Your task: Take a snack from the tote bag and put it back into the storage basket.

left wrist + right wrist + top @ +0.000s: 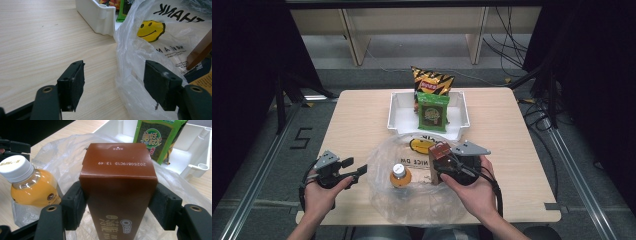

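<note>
Packing snacks into a plastic bag (412, 185) on the tabletop (357, 120)

The right gripper (443, 165) holds a brown box (438, 156) over the bag near the front edge; an orange bottle (400, 176) stands inside.

even overhead light, dark surrounds, slight blur

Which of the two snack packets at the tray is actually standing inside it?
The green packet stands inside the white tray, leaning on its back wall. The yellow-and-black chip bag stands behind it, at or past the tray's far rim.
</note>
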`<state>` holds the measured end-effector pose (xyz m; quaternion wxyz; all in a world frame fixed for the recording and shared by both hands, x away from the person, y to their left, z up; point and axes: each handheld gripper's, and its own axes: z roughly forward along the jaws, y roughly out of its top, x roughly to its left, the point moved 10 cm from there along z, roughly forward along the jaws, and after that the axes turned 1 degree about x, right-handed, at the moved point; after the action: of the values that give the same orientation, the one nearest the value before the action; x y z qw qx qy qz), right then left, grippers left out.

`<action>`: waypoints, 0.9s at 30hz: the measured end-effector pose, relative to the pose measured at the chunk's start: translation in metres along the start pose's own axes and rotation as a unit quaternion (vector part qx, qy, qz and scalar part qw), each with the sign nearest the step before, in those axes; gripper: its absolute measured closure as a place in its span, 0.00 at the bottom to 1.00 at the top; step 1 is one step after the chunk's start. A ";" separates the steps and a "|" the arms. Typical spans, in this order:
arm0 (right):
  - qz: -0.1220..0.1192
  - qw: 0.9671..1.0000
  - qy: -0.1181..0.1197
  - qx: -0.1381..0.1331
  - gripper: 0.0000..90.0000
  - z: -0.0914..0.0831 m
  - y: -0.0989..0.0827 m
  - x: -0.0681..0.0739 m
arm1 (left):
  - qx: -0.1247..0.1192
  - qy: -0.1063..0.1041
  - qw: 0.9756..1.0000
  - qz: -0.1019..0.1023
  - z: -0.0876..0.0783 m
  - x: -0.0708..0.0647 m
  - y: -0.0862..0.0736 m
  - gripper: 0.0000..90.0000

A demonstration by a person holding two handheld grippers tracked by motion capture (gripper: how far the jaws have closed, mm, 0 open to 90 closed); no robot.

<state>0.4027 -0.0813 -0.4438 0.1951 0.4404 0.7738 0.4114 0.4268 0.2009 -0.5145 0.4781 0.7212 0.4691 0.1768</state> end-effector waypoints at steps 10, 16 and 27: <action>-0.011 1.000 0.004 0.002 0.38 0.008 -0.002 -0.001 | 0.001 0.000 1.000 -0.001 0.000 0.000 0.000 0.36; -0.009 1.000 0.003 -0.001 0.42 0.007 -0.001 -0.005 | 0.000 0.000 1.000 0.000 0.000 0.000 0.000 0.36; 0.000 1.000 0.002 -0.011 0.42 0.003 0.003 -0.007 | 0.001 -0.001 1.000 0.000 0.001 0.000 -0.001 0.37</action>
<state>0.4101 -0.0849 -0.4437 0.1983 0.4374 0.7696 0.4208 0.4268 0.2003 -0.5154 0.4776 0.7221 0.4687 0.1753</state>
